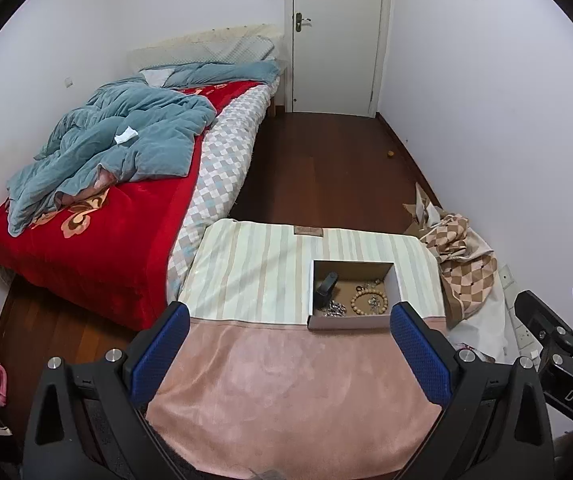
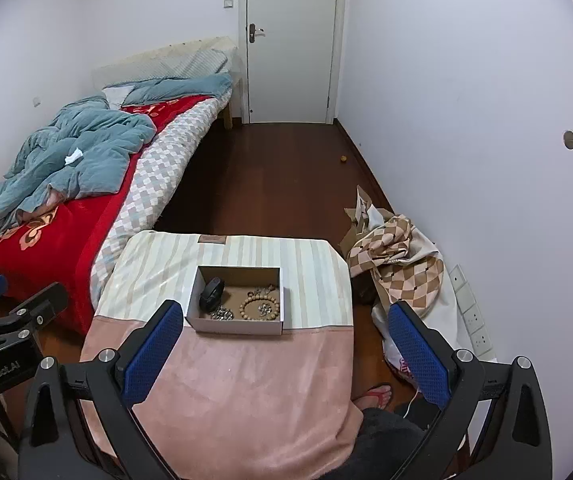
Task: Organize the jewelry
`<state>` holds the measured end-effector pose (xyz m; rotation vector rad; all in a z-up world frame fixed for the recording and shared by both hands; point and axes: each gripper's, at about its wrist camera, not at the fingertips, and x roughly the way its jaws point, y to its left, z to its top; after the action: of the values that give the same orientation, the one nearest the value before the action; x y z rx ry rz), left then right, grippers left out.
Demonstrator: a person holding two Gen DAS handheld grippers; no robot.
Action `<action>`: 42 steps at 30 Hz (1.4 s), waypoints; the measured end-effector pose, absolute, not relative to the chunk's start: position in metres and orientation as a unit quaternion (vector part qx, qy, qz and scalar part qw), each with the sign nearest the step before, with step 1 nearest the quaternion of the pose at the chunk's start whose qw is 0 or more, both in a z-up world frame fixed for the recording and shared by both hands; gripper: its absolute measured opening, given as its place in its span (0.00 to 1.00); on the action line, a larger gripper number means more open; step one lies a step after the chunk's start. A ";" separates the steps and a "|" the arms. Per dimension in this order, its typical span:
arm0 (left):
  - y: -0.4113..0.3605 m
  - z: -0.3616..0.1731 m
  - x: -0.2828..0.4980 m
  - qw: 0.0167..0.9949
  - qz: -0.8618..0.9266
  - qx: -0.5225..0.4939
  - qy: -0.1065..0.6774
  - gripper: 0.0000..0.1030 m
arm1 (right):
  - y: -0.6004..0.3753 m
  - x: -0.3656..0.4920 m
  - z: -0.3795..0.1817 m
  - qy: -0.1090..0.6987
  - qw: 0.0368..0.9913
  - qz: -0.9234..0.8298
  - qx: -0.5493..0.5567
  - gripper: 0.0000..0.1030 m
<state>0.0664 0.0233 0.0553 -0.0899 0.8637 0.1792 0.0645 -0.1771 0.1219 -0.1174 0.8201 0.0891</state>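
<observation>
Rumpled blue-grey quilt lies on red floral bed blanket. White closed door beyond. Checked beige cloth heaped by the wall.

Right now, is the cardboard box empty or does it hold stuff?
Not empty. The open-topped cardboard box holds a wooden bead bracelet, a silvery chain pile and a black band.

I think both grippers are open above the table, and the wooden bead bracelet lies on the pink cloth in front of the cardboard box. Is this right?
Not quite. The wooden bead bracelet lies inside the cardboard box, not on the pink cloth; the right wrist view shows it clearly. The rest holds: the left gripper and the right gripper are both open above the table.
</observation>
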 end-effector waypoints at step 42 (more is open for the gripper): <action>0.021 0.017 0.144 0.864 0.082 -0.043 0.494 0.99 | -0.174 0.163 0.063 0.483 0.872 0.036 -0.072 1.00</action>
<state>0.1439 0.0215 0.0172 -0.0903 1.0354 0.1722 0.1632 -0.1736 0.0634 -0.1503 1.0087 0.0747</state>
